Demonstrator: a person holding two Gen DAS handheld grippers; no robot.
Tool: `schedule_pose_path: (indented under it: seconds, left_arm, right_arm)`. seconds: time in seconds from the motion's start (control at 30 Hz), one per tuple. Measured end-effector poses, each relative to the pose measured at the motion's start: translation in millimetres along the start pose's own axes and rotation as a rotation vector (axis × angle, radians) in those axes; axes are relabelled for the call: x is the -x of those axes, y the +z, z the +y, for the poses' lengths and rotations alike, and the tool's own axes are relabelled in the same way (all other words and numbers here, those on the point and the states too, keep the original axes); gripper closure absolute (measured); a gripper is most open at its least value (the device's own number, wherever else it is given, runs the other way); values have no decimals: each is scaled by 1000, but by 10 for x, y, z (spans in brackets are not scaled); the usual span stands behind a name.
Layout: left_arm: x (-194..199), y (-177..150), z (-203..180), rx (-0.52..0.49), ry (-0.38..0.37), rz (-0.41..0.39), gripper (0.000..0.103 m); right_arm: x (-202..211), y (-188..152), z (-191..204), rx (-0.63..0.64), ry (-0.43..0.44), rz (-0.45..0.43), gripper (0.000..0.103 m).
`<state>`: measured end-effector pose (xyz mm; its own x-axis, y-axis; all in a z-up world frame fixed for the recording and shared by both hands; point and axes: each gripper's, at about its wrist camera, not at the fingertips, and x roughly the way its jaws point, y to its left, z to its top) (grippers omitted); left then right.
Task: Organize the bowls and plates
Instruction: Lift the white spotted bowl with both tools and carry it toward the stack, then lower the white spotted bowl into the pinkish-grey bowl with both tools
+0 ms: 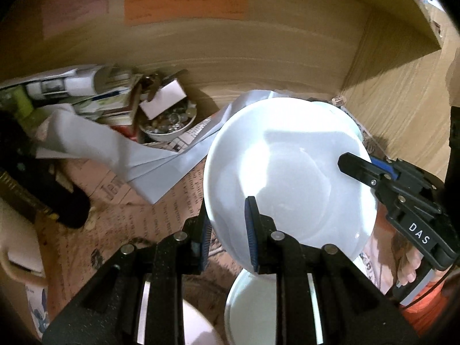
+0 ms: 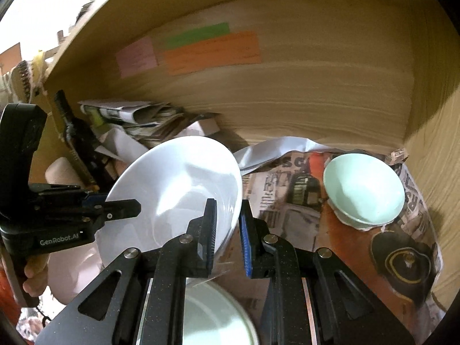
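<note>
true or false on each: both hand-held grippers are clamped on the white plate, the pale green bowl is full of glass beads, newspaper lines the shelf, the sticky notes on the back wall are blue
1. Both hand-held grippers are clamped on the white plate. True: the left hand-held gripper and the right hand-held gripper each pinch its rim.
2. The pale green bowl is full of glass beads. False: it is empty; the beads sit in a small white bowl near the paper pile.
3. Newspaper lines the shelf. True.
4. The sticky notes on the back wall are blue. False: they are pink, green and orange.
</note>
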<state>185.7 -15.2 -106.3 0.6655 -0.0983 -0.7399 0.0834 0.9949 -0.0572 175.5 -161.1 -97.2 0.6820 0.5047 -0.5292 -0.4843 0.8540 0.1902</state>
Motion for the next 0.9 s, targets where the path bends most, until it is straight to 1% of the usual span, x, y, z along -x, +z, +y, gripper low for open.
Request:
schedule_pose_path:
  seconds: [0.63, 0.9]
  left_arm:
    - [682, -672, 419, 86, 65, -80, 81]
    - [895, -960, 629, 124, 117, -93, 81]
  right_arm:
    - [200, -229, 729, 71, 83, -18, 89]
    - [180, -328, 1041, 101, 144, -15, 88]
